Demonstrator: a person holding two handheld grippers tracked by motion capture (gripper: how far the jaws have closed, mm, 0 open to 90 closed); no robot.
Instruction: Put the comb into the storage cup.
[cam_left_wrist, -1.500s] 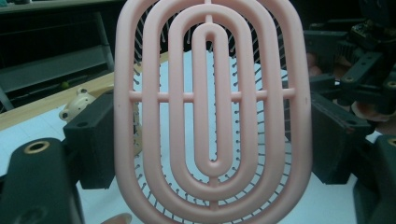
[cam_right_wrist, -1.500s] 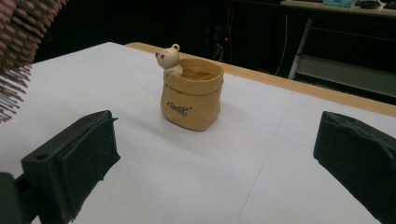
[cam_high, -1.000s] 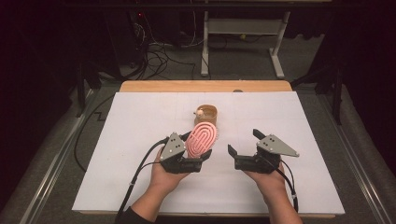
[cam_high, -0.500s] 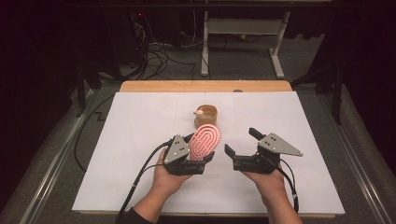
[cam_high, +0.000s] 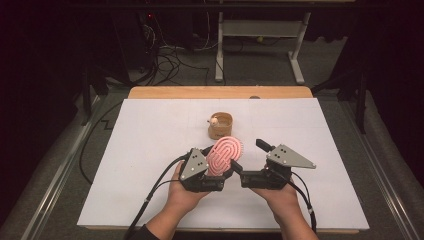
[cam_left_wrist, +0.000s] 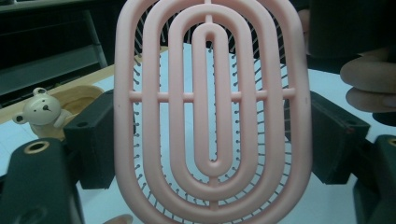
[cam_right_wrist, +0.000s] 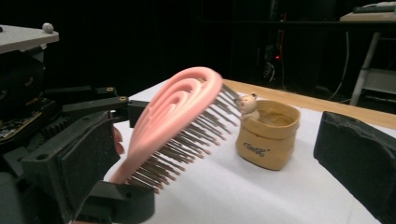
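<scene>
The left gripper (cam_high: 216, 159) is clamped on the lower end of a pink oval plastic hairbrush with concentric ribs (cam_high: 225, 153), holding it tilted above the white table surface (cam_high: 150, 150). The right gripper (cam_high: 250, 157), jaws apart, holds nothing just beside it. A tan pouch bearing a small bear figure (cam_high: 220, 125) stands beyond.

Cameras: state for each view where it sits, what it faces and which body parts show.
High view: above the table, looking forward and down; forearms, both hands.
Left gripper view: on the left gripper, facing the pink hairbrush it clamps; fingertips.
Right gripper view: on the right gripper, facing the brush's bristles.
Shared: brush and bear cup.
</scene>
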